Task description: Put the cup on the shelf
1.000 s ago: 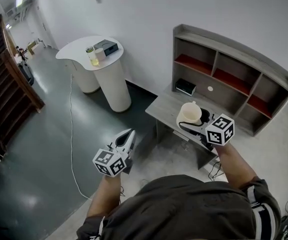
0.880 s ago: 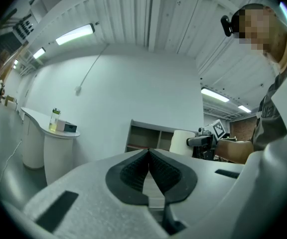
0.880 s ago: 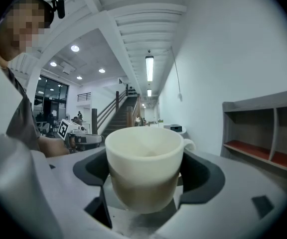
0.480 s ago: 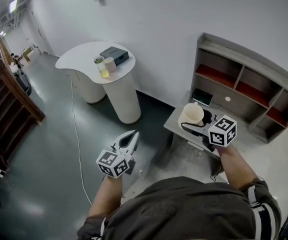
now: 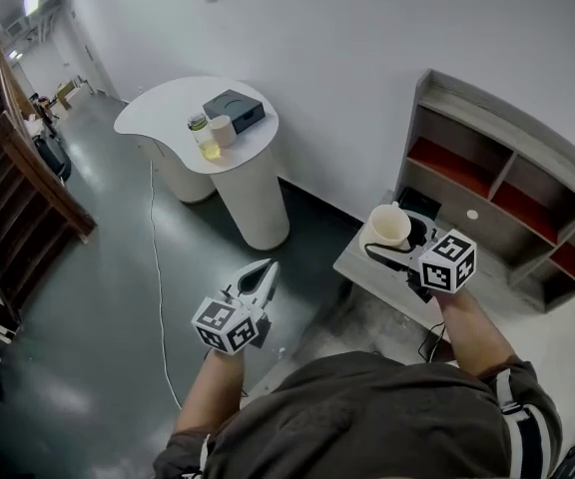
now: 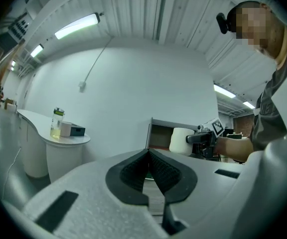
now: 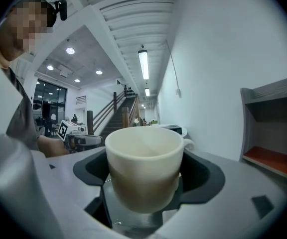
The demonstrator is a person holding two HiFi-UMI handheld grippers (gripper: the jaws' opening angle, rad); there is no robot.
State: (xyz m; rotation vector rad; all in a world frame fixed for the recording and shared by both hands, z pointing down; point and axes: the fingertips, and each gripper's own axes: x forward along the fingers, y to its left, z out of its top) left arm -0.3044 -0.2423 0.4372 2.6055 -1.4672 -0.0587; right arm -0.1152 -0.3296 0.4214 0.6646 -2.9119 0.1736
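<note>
Head view is showing, at the far left, a white counter (image 5: 163, 118) carrying 1 jar (image 5: 201, 134) and 1 black box (image 5: 234, 110). Nearer, the left gripper (image 5: 264, 269) is pointing away from the person; its jaws are lying together with nothing between them. To its right, the right gripper (image 5: 395, 241) is clamping the cup (image 5: 389, 226) by its sides. The cup is sitting upright, mouth up, above the left end of a grey table (image 5: 365, 267). At the far right, the shelf (image 5: 512, 128) is standing against the wall, and the cup is hanging near it, outside every compartment.
</note>
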